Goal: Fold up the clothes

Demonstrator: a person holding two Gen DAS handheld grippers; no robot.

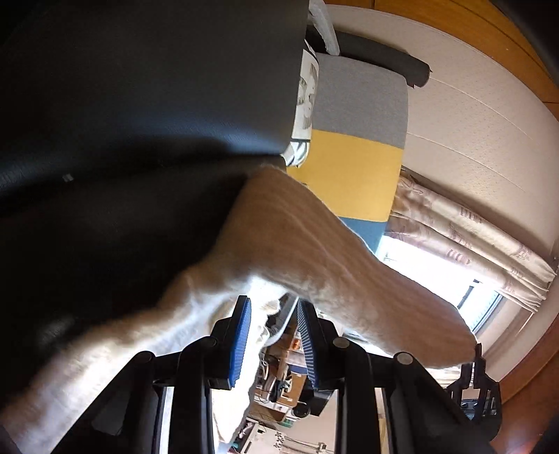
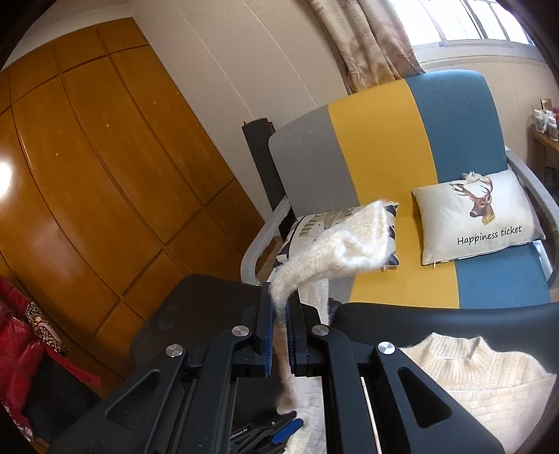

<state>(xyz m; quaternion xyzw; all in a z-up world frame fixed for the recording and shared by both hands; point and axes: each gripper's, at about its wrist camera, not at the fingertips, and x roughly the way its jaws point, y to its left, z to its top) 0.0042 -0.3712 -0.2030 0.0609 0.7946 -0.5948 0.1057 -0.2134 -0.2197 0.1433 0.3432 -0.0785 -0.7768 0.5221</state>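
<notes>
Pinching 1 cream sweater [image 2: 335, 241] w/ right hand-held gripper [image 2: 279, 307].

Cream sweater [image 2: 482, 380] flat on black table [image 2: 436, 321].

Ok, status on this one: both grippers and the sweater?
Right gripper shut on sweater edge, lifted. Left gripper part open, sweater between its pads, not clamped. Nothing in the way.

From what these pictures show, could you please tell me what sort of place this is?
Probably a room in a home: a striped sofa with a deer cushion, a wooden wardrobe, and a curtained window.
</notes>
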